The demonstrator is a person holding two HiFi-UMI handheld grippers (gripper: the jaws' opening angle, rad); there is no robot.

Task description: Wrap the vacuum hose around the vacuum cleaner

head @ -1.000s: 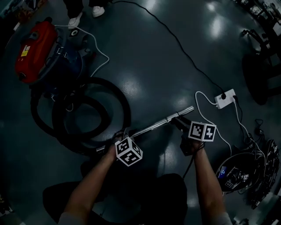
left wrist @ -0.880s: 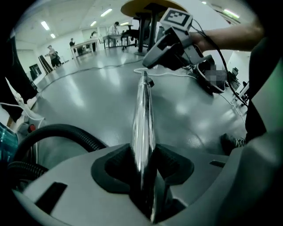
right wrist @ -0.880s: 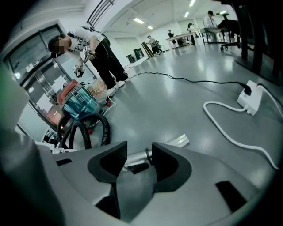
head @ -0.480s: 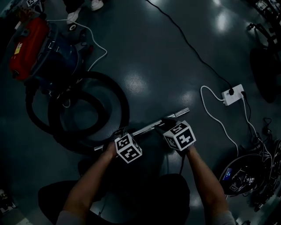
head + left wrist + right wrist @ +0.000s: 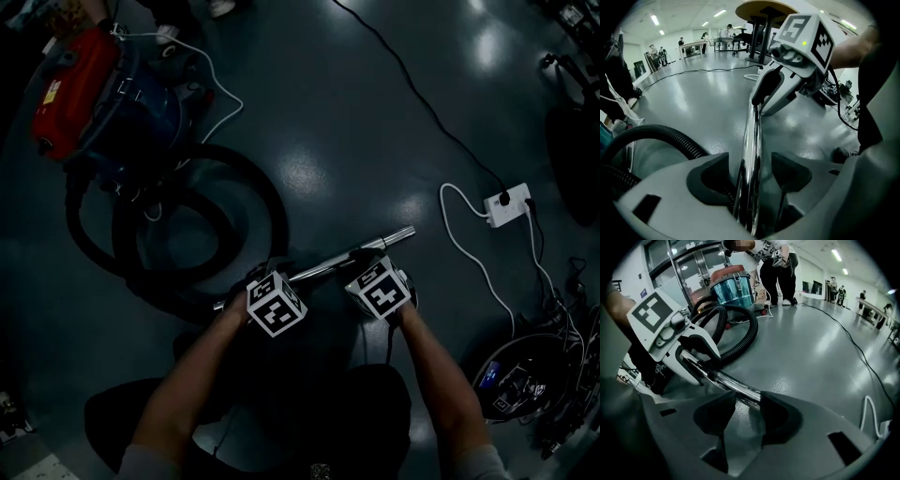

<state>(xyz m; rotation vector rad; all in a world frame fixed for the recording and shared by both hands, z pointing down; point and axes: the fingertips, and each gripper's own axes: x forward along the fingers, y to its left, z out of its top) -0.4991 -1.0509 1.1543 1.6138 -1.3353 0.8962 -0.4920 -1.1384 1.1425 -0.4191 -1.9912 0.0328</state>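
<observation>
1. The person crouches over the glossy grey floor (image 5: pixel 328 122), a gripper in each hand, both pointing steeply down at the chrome wand (image 5: pixel 323 268).
2. The wand lies slantwise in front of the person, and its far end points toward the white power strip (image 5: pixel 506 206).
3. The left gripper (image 5: pixel 751 176) is on the wand's near end. Its tongs have just spread wide. The wand runs between them with a gap on either side, so neither pad presses on it.
4. The right gripper (image 5: pixel 749 397) sits further along the wand, just beside the left one. Its tongs have just been closing, and they now pinch the wand between their tips.
5. The black hose (image 5: pixel 753 333) lies in loose loops on the floor between the wand and the vacuum cleaner (image 5: pixel 75 94). It is beside the machine, not wound round it.
6. The vacuum cleaner, with a red top and a blue drum, stands well apart from the grippers at the far left.
7. A person (image 5: pixel 776 268) stands right behind the vacuum cleaner.
8. A white cable (image 5: pixel 459 239) curls from the power strip toward the person's right.
</observation>
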